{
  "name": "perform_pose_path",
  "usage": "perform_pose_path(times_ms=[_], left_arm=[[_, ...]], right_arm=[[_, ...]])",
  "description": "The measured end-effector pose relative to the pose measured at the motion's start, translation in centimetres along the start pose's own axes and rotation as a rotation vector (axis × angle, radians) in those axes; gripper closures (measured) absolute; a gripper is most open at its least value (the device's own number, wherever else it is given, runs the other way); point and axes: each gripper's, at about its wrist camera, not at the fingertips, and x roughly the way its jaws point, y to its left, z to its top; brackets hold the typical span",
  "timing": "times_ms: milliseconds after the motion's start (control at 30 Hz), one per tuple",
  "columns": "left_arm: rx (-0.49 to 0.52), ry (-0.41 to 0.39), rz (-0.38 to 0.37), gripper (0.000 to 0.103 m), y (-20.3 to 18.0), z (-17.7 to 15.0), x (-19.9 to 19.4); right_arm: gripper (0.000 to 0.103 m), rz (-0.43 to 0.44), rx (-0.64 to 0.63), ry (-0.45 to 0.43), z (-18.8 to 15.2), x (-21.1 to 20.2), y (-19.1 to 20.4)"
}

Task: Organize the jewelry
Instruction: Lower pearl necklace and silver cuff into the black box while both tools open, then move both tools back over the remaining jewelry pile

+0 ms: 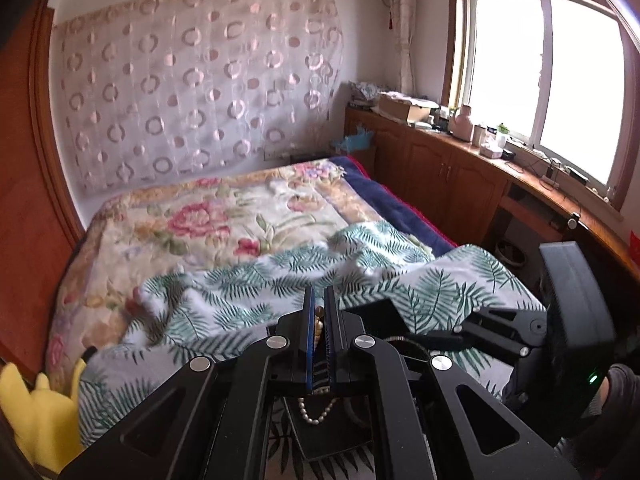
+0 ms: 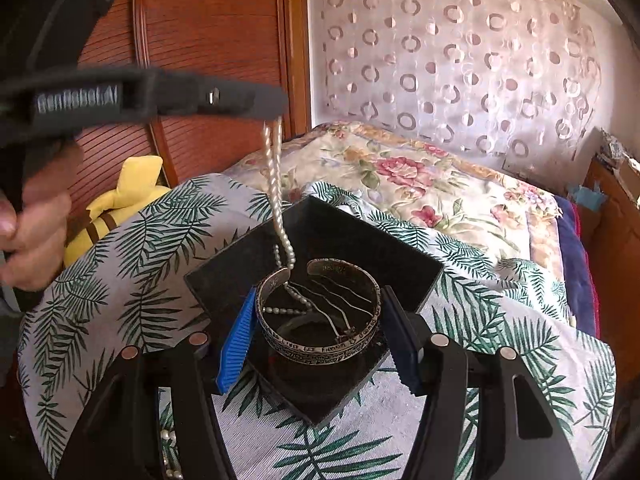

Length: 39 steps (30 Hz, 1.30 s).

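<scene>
My left gripper [image 1: 319, 312] is shut on a pearl necklace [image 1: 319, 330]. In the right wrist view the left gripper [image 2: 270, 110] holds the pearl necklace [image 2: 280, 208] hanging down, its lower end trailing inside a silver cuff bracelet [image 2: 320, 350]. The bracelet stands in a black square tray [image 2: 224, 280] on a leaf-print cloth [image 2: 132, 240]. My right gripper [image 2: 318, 340] has its blue pads on either side of the bracelet, touching or almost touching it. Thin chains [image 2: 340, 308] lie inside the bracelet.
A floral blanket [image 1: 200, 216] covers the bed behind. A yellow plush toy [image 2: 120, 200] lies at the left. A wooden cabinet [image 1: 440, 168] with clutter runs under the window. More pearls [image 2: 168, 452] lie by the right gripper's base.
</scene>
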Motion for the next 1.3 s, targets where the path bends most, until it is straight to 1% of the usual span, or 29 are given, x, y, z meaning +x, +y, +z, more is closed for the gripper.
perform_pose_path(times_ms=[167, 267, 400, 600, 800, 867, 900, 933, 1000, 1067, 1133, 1200, 1300], left_arm=[[-0.028, 0.017, -0.025, 0.099, 0.2, -2.0, 1.4], [-0.043, 0.021, -0.037, 0.099, 0.5, -2.5, 2.0], [-0.043, 0.035, -0.042, 0.099, 0.5, -2.7, 2.6], [-0.030, 0.037, -0.039, 0.099, 0.2, -2.9, 2.8], [-0.019, 0.038, -0.026, 0.099, -0.2, -3.1, 2.6], [-0.017, 0.039, -0.025, 0.097, -0.4, -3.3, 2.3], [-0.014, 0.037, -0.018, 0.090, -0.4, -3.3, 2.3], [-0.013, 0.034, -0.012, 0.078, -0.4, -3.3, 2.3], [-0.015, 0.023, -0.007, 0.064, -0.4, -3.6, 1.6], [-0.021, 0.021, -0.001, 0.060, -0.3, -3.9, 0.8], [-0.028, 0.015, 0.016, 0.039, -0.1, -4.6, 0.0], [-0.027, 0.012, 0.028, 0.032, -0.1, -5.3, -0.8], [-0.025, 0.013, 0.051, 0.015, -0.2, -6.5, -2.0]], right_arm=[[0.040, 0.024, 0.019, -0.002, -0.2, 0.1, -0.4], [0.040, 0.042, 0.028, 0.003, -0.2, 0.3, -0.5], [0.039, 0.048, 0.023, 0.010, -0.3, 0.5, -0.5], [0.039, 0.051, 0.034, -0.004, 0.2, 0.1, -0.8], [0.039, 0.036, 0.033, -0.015, 0.4, -0.7, -0.9], [0.039, 0.027, 0.029, -0.019, 0.6, -1.0, -0.7], [0.039, 0.024, 0.029, -0.021, 0.7, -1.2, -0.7], [0.039, 0.022, 0.028, -0.025, 0.8, -1.5, -0.6], [0.039, 0.016, 0.021, -0.031, 0.9, -2.1, -0.3], [0.039, 0.010, 0.012, -0.034, 0.7, -2.7, 0.0], [0.039, 0.002, 0.004, -0.032, 0.3, -3.4, 0.5], [0.039, -0.004, 0.005, -0.028, -0.6, -4.2, 0.7], [0.039, -0.009, 0.021, -0.016, -2.2, -5.3, 1.2]])
